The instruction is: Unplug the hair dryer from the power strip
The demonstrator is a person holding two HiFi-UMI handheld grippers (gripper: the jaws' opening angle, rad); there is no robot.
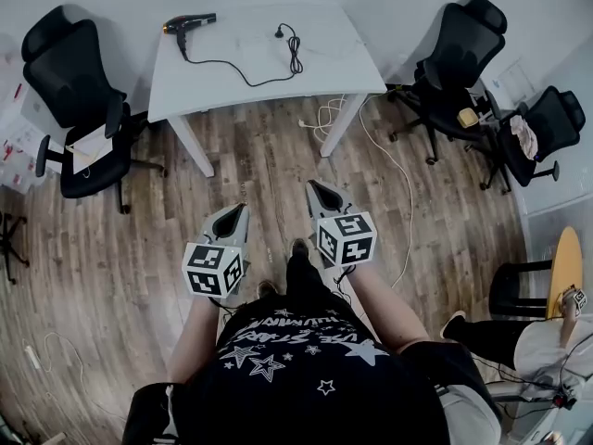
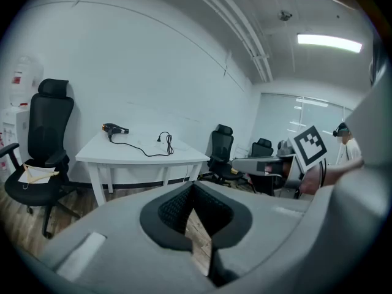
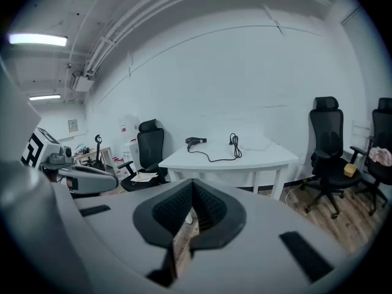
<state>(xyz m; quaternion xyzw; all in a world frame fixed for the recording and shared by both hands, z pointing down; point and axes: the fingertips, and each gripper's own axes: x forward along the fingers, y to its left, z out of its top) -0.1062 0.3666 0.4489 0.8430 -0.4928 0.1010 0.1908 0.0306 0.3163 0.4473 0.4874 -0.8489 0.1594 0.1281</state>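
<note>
The left hand-held gripper has its jaws closed tip to tip with nothing between them, and the right hand-held gripper is closed and empty in the same way. The person holds them side by side at waist height, a little apart, both angled forward and slightly down over the wood floor. Ahead, well apart from both, stands a white tabletop. The dryer lies near its far left corner, nozzle pointing left in the head view. Its black cord runs across the tabletop to the right and ends in a small coil, with the plug lying loose on the surface beside the coil. A black chair stands left of the tabletop with papers on its seat. Two more black chairs stand to the right. A white cable lies on the floor by the right table leg.
</note>
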